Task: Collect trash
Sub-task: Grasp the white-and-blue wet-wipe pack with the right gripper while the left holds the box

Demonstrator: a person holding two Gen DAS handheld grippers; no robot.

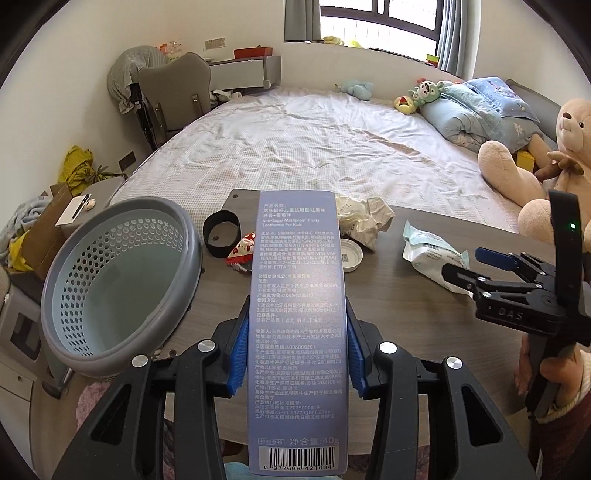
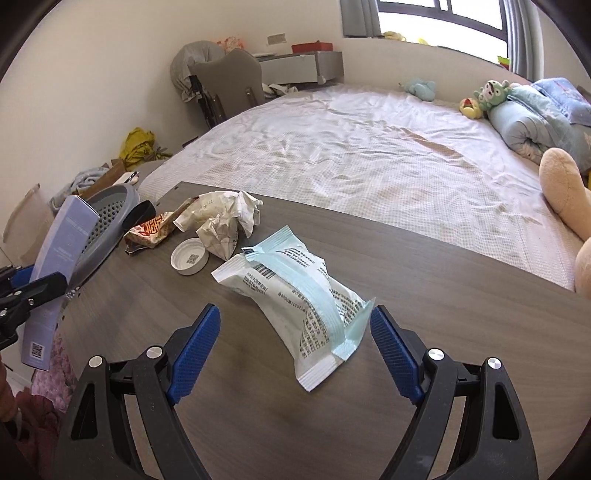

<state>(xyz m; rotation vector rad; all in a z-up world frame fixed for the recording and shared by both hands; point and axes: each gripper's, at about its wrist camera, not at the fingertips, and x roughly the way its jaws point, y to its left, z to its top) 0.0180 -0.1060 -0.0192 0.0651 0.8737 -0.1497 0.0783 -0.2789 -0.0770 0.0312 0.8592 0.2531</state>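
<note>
I see the dark wood-grain table (image 2: 424,280) beside the bed. A grey perforated plastic basket (image 1: 122,288) sits tilted at its left edge. My left gripper (image 1: 297,354) pinches the tall lavender toothpaste carton (image 1: 297,314), lifted off the tabletop. My right gripper (image 2: 295,347), jaws spread, straddles the white-and-teal wipes packet (image 2: 291,295) lying flat.

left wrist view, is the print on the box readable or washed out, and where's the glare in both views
Left wrist view: the toothpaste box is dim and hazy, large print readable, fine print soft; window blown out. Right wrist view: window overexposed too, wipes packet sharp, straight table edge bowed by the fisheye.
</note>
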